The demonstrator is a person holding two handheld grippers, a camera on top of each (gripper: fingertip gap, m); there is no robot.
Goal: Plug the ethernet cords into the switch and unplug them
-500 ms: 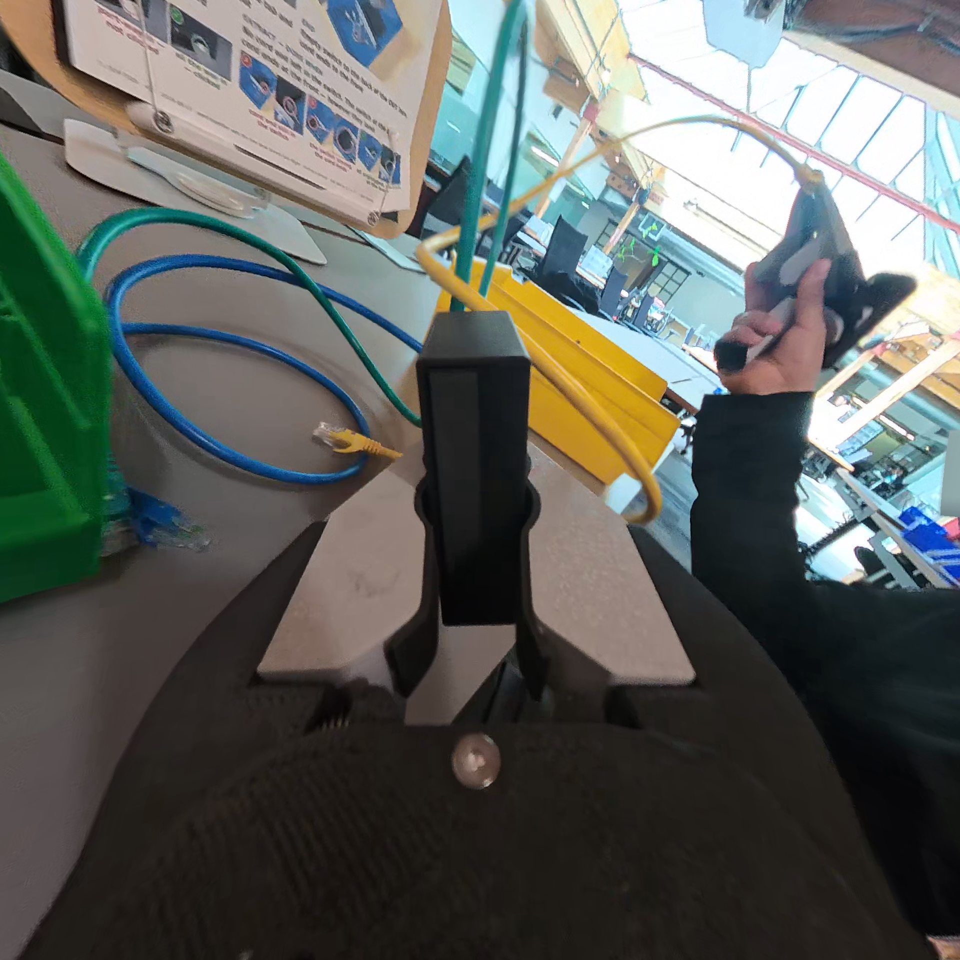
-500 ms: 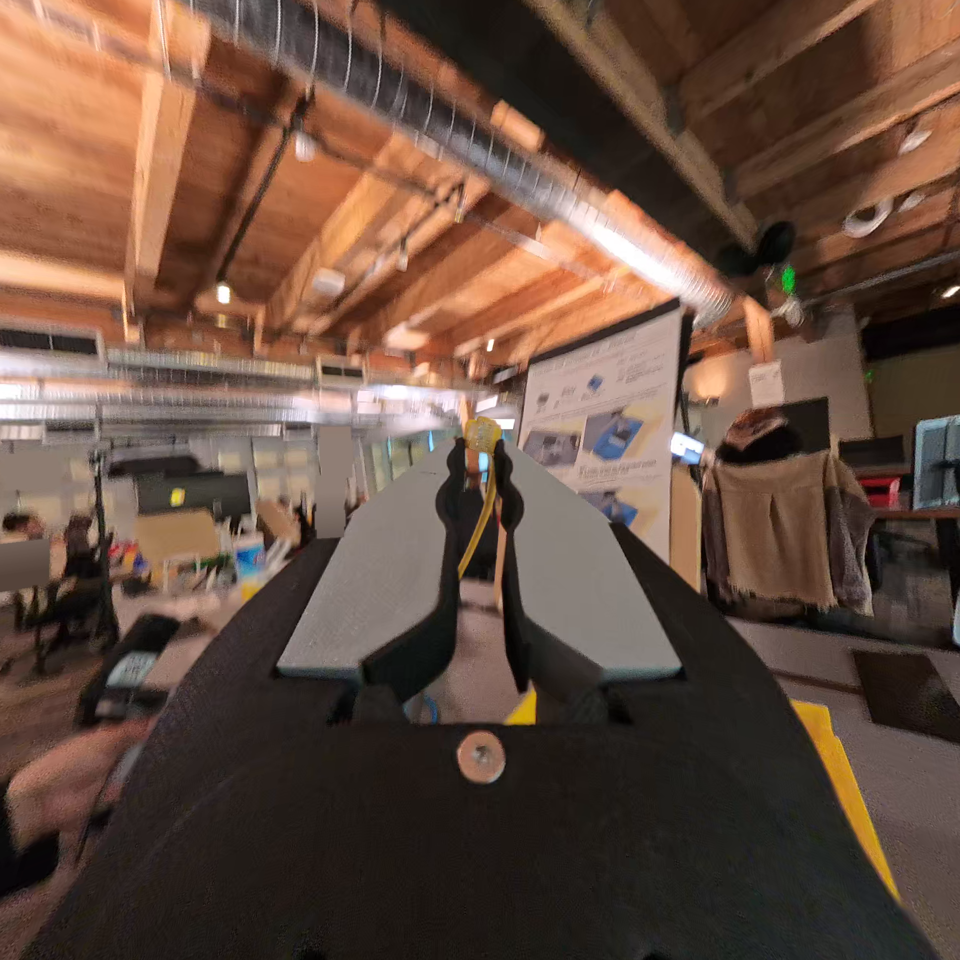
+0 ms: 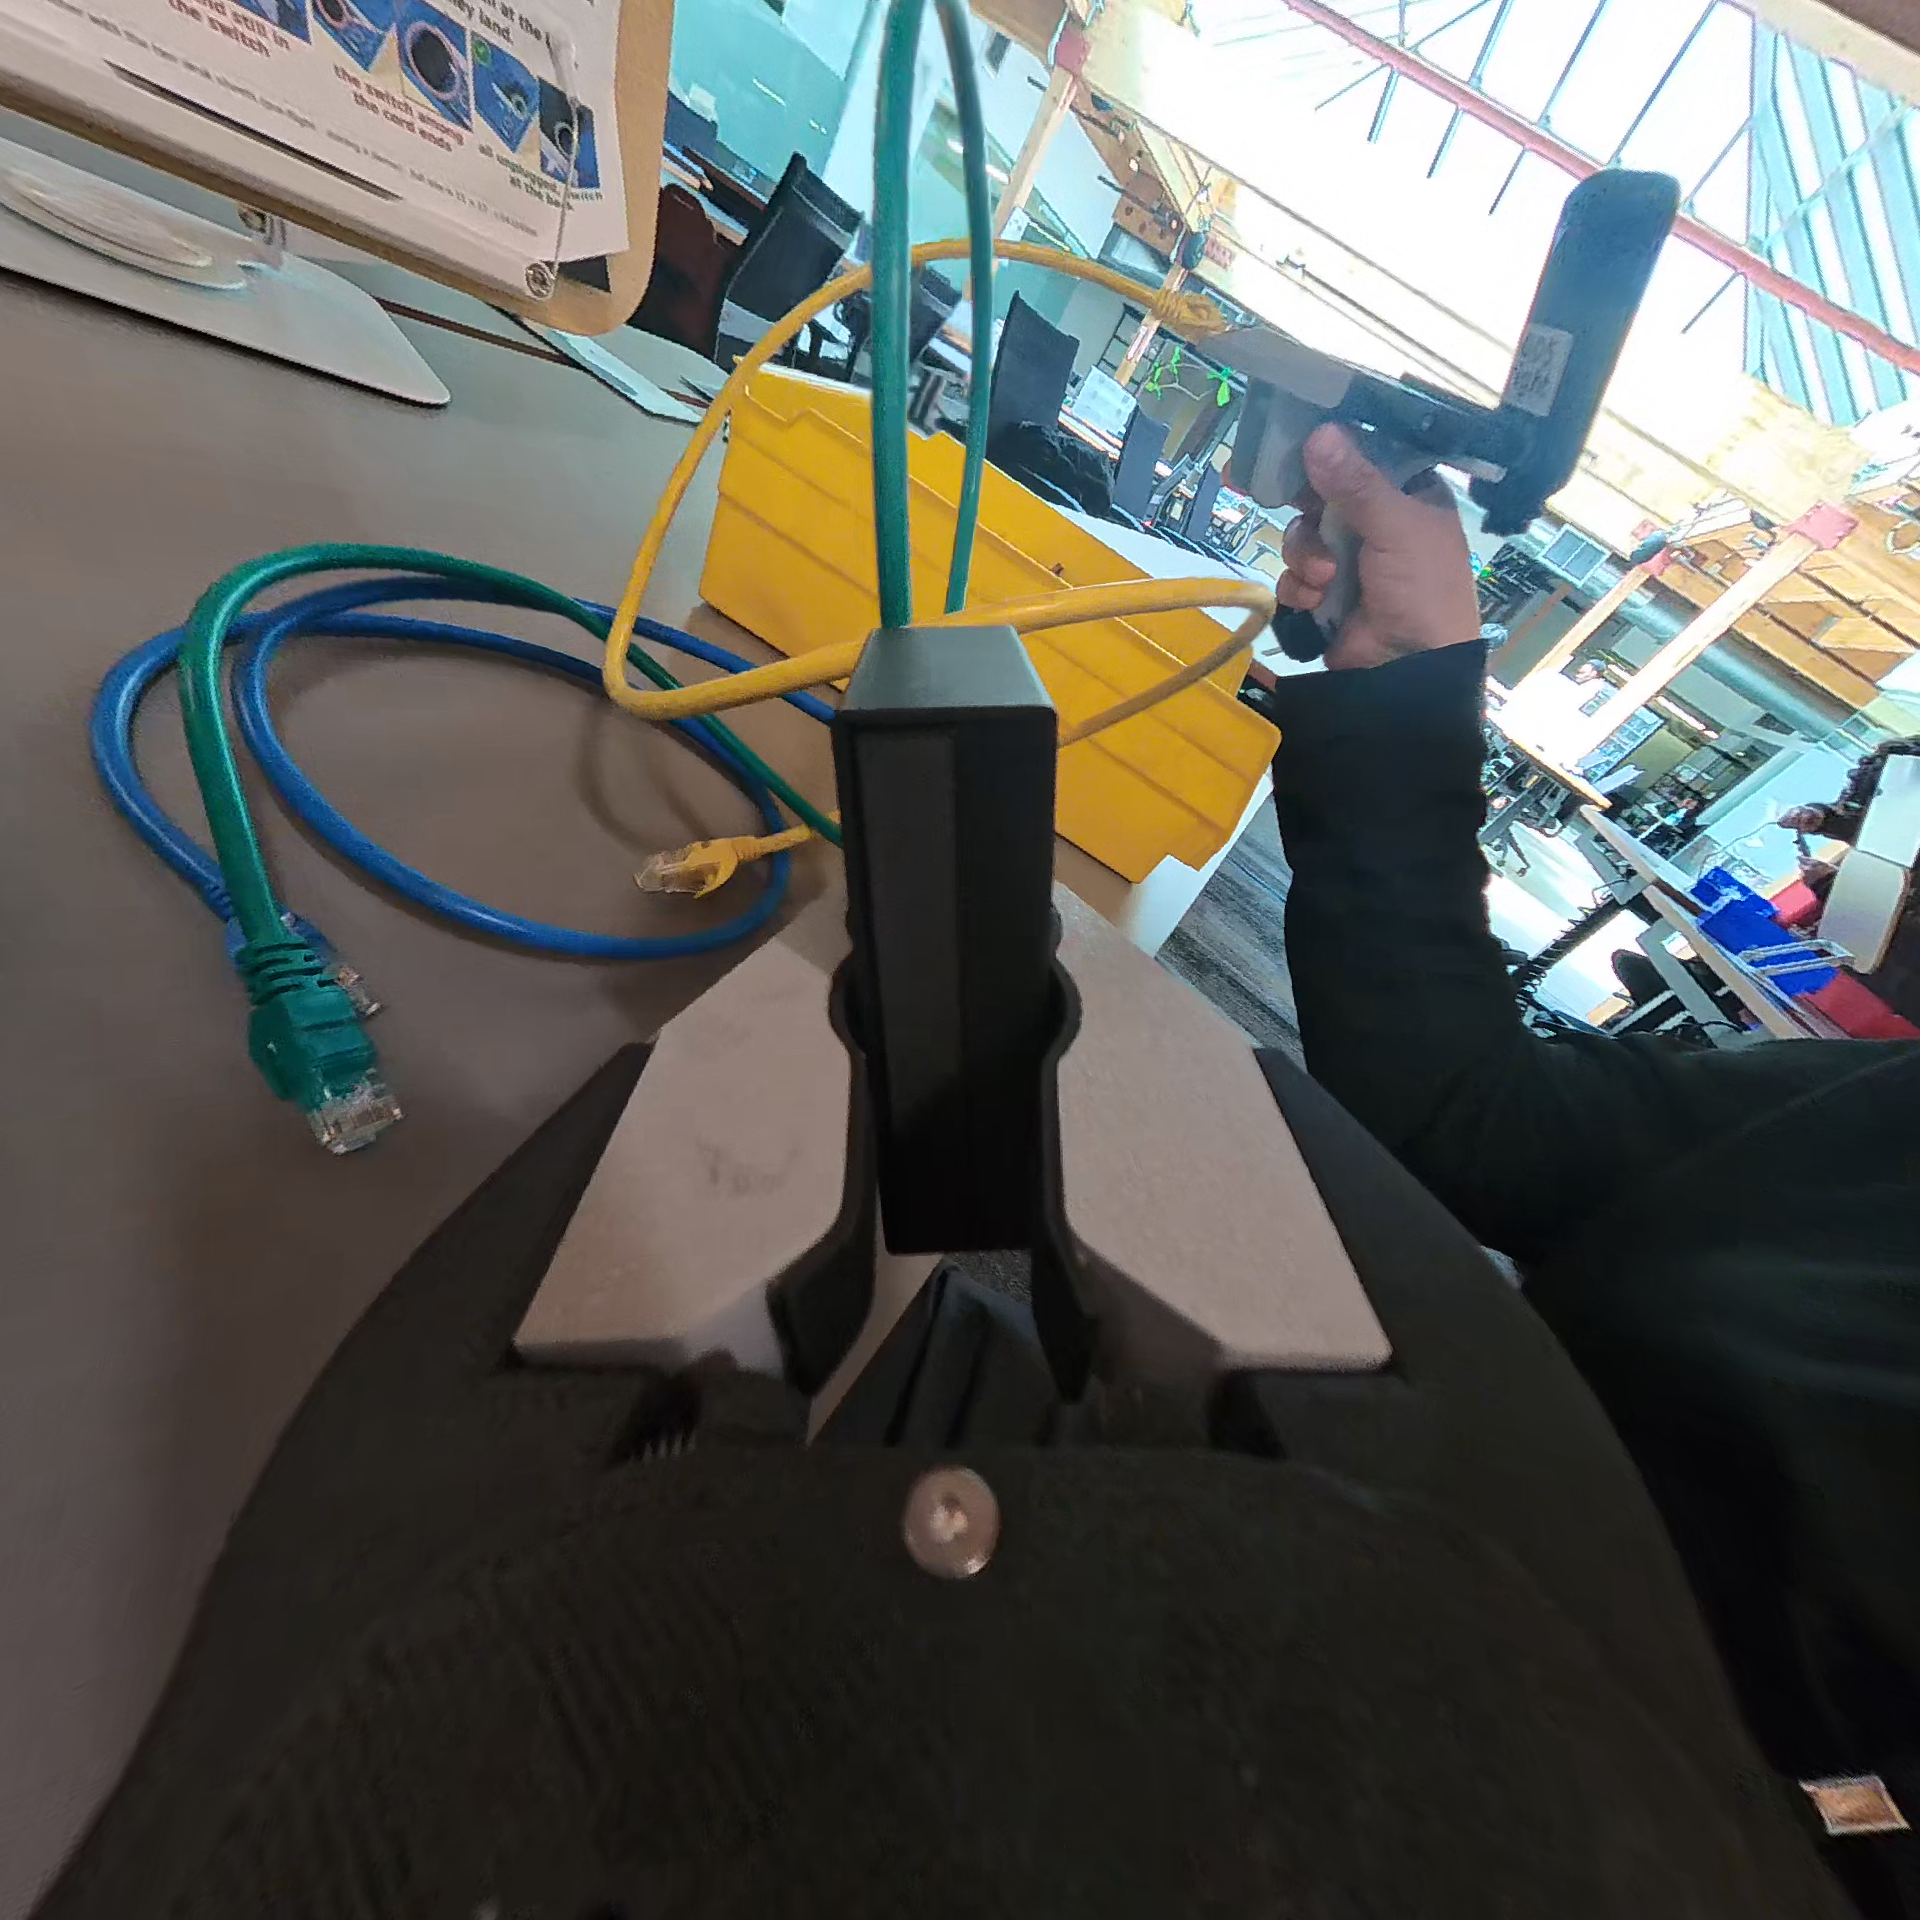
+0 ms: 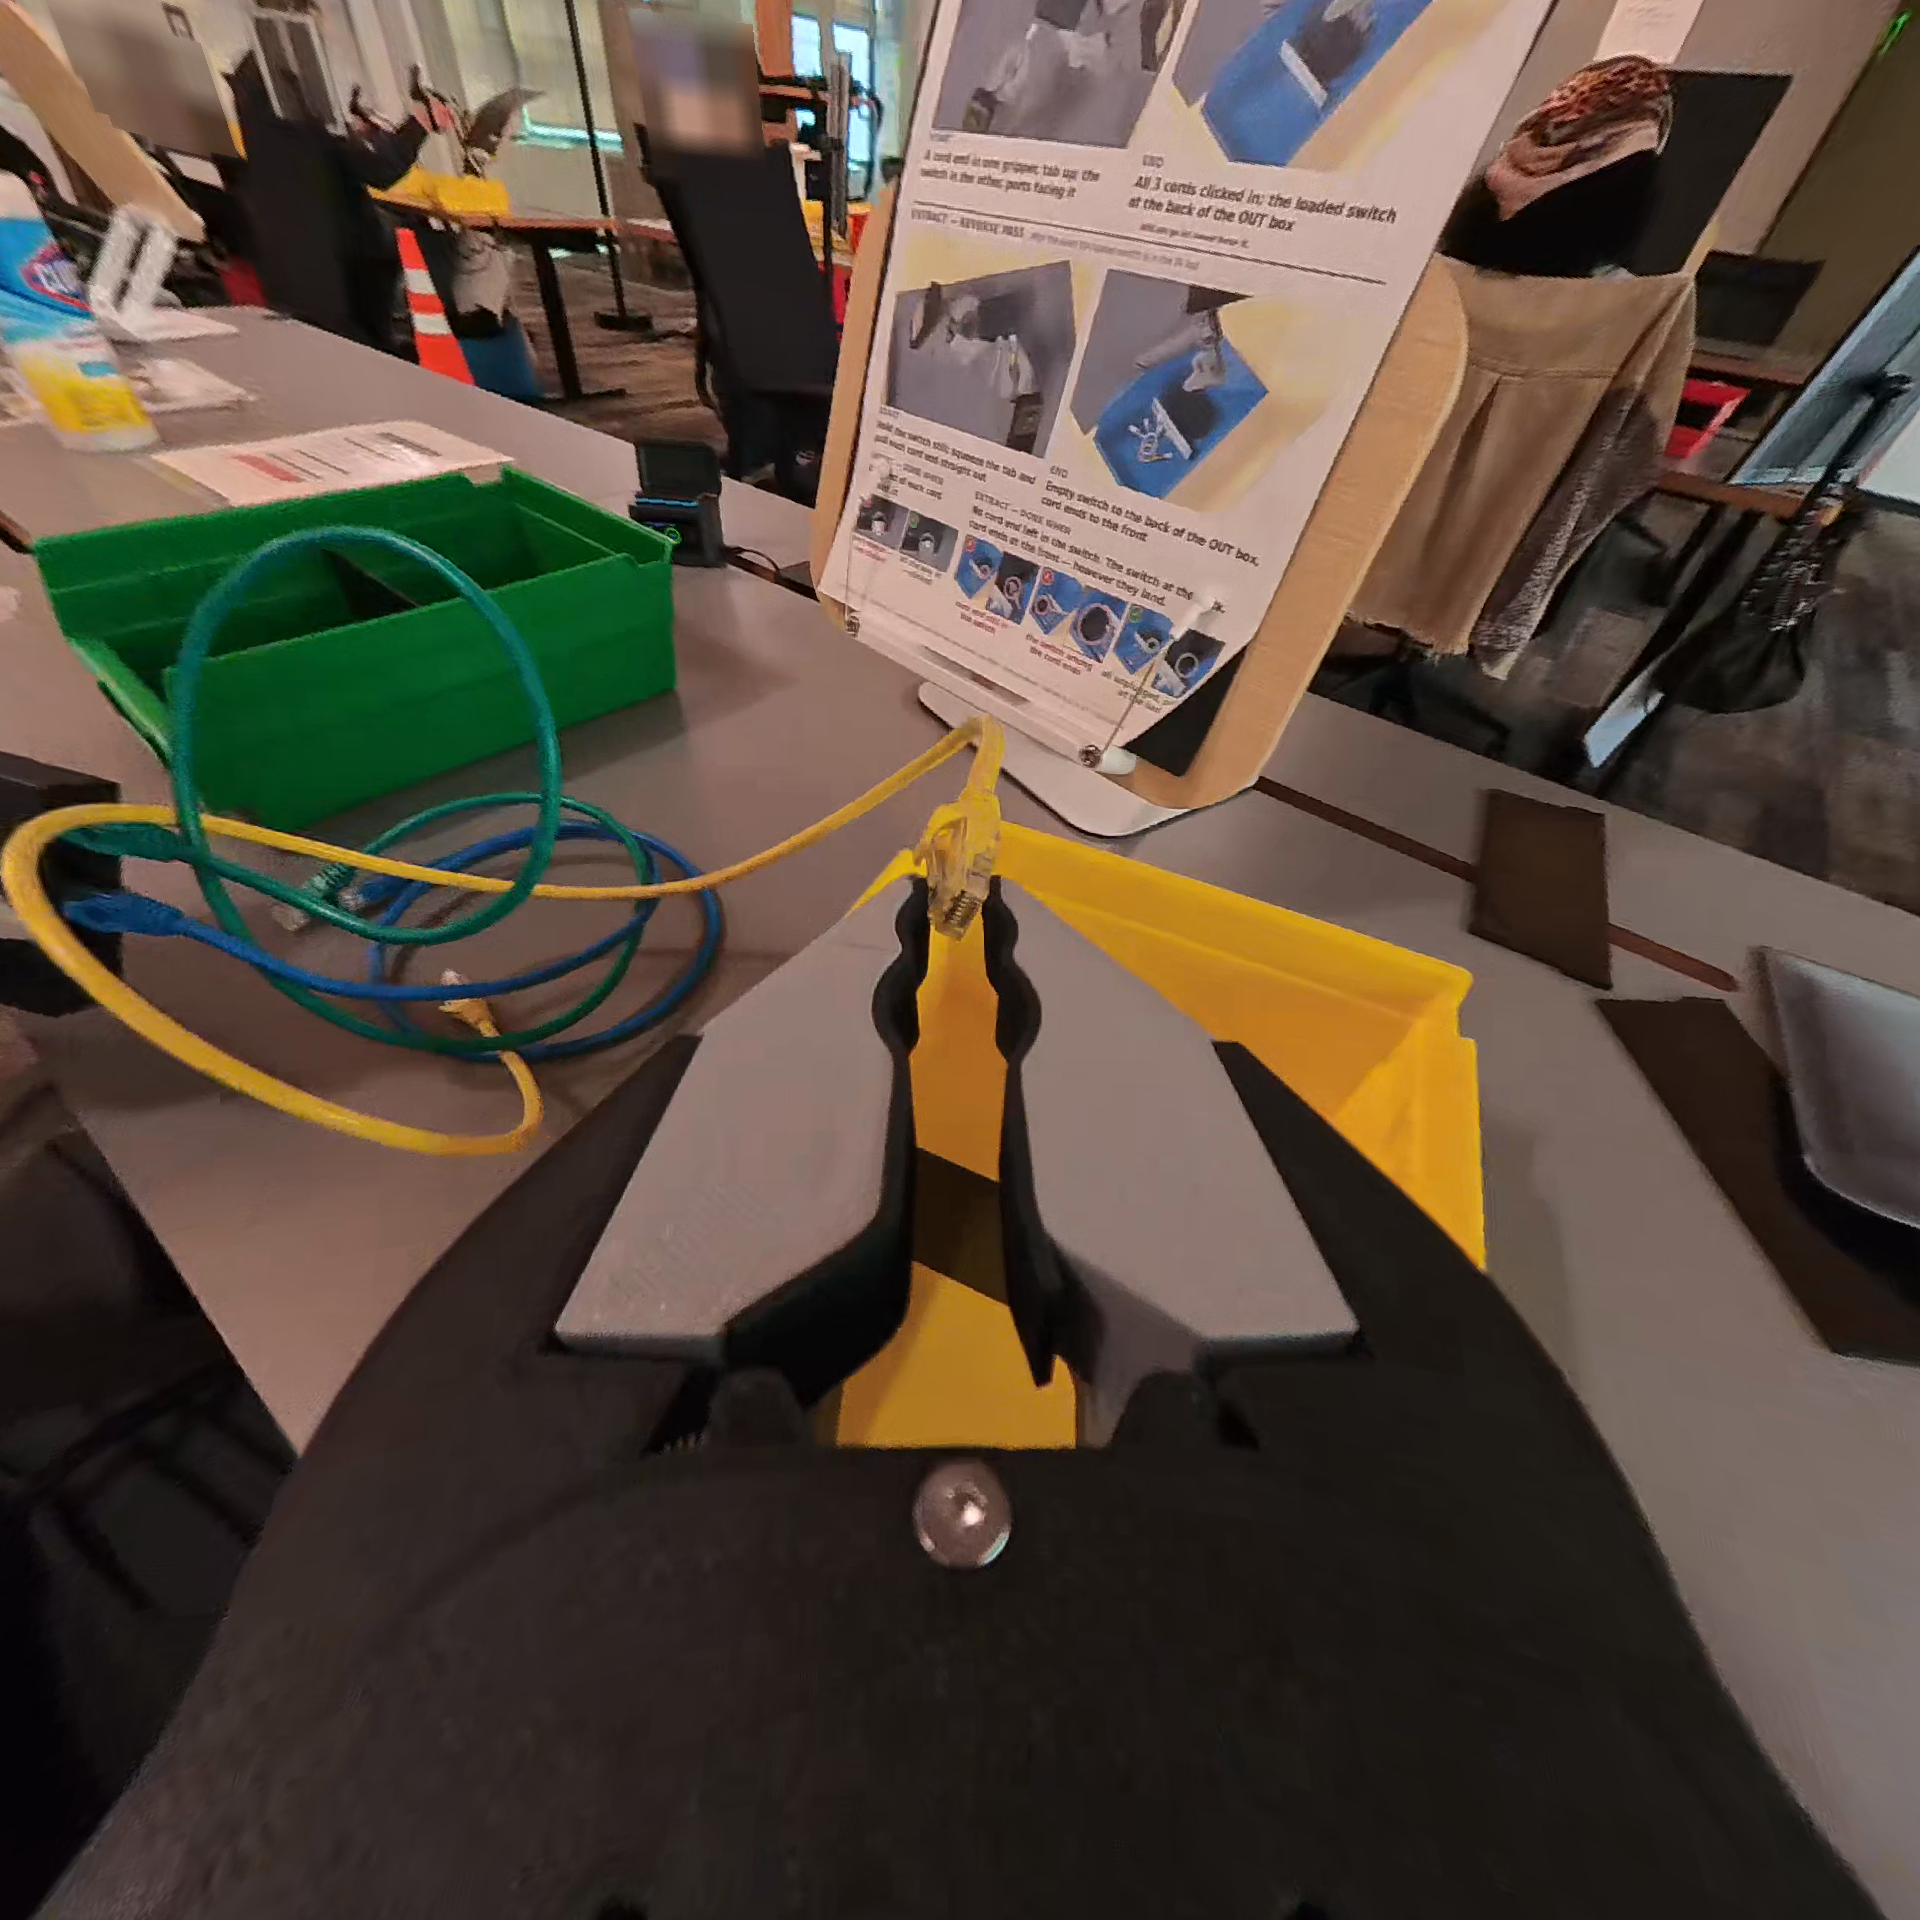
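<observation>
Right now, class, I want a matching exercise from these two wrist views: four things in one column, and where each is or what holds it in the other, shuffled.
Things
1. black switch
2. yellow cord's plug
3. blue cord
4. green bin

Places or states
A. coiled flat on the grey table
B. clamped in the left gripper
C. standing on the table, left of the instruction board
D. pinched at the tips of the right gripper

Pairs: 1-B, 2-D, 3-A, 4-C
</observation>
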